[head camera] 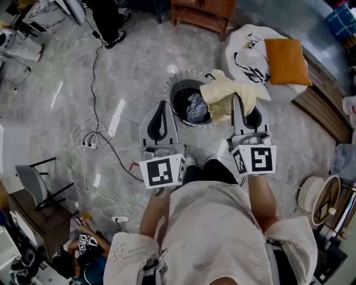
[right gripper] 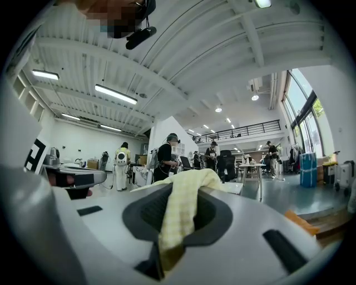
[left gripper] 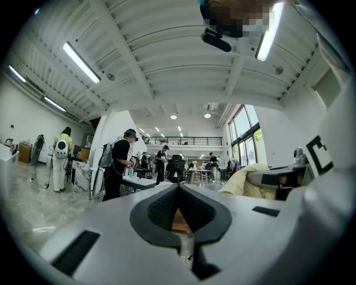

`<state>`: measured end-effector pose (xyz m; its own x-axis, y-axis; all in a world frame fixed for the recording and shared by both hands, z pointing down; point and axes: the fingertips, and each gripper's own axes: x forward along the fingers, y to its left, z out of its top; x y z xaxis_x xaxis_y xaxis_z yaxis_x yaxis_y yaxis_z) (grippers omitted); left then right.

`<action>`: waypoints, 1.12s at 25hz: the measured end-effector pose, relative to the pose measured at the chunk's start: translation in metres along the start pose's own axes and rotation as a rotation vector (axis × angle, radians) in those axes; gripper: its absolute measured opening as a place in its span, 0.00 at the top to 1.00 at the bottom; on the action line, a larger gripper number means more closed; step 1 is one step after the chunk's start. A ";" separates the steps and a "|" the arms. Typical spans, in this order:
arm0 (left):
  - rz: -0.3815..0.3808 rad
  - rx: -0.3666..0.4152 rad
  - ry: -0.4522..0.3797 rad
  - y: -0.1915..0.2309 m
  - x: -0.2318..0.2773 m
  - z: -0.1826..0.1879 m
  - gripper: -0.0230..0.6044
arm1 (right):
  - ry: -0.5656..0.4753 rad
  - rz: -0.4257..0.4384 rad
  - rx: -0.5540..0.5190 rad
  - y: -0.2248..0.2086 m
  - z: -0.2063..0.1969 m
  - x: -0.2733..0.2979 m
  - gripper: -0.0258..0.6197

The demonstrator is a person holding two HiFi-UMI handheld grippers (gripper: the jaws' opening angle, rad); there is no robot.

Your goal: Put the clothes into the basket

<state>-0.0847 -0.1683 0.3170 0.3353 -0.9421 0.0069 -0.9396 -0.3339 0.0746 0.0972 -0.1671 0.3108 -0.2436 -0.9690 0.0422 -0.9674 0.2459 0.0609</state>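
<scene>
A round grey basket (head camera: 173,89) stands on the marble floor ahead of me, with a blue-grey garment (head camera: 196,108) lying inside it. My right gripper (head camera: 236,99) is shut on a pale yellow checked cloth (head camera: 225,94), which drapes over the basket's right rim. In the right gripper view the yellow cloth (right gripper: 181,214) hangs between the jaws of the right gripper (right gripper: 169,192) and covers their tips. My left gripper (head camera: 163,104) is held level beside the basket's left rim, shut, nothing in it. The left gripper (left gripper: 178,188) shows its jaws pressed together, with the yellow cloth (left gripper: 245,178) off to the right.
A white beanbag (head camera: 247,50) with an orange cushion (head camera: 286,60) sits just behind the basket, to its right. Cables and a power strip (head camera: 92,142) trail over the floor at left. A wooden cabinet (head camera: 203,14) stands at the back. A person (head camera: 83,245) crouches at lower left.
</scene>
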 end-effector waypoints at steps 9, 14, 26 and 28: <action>0.039 0.011 0.020 -0.001 0.049 -0.023 0.96 | 0.052 0.067 0.025 -0.022 -0.037 0.051 0.91; 0.075 -0.020 0.009 -0.005 0.081 -0.036 0.96 | 0.096 0.137 0.031 -0.034 -0.061 0.083 0.91; 0.176 -0.005 0.086 0.020 0.142 -0.080 0.96 | 0.284 0.304 0.047 -0.024 -0.158 0.171 0.90; 0.192 -0.008 0.109 0.026 0.146 -0.087 0.96 | 0.327 0.336 0.050 -0.015 -0.179 0.183 0.91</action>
<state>-0.0544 -0.3117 0.4071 0.1559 -0.9792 0.1296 -0.9866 -0.1479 0.0694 0.0792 -0.3436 0.4959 -0.5171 -0.7746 0.3641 -0.8426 0.5355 -0.0574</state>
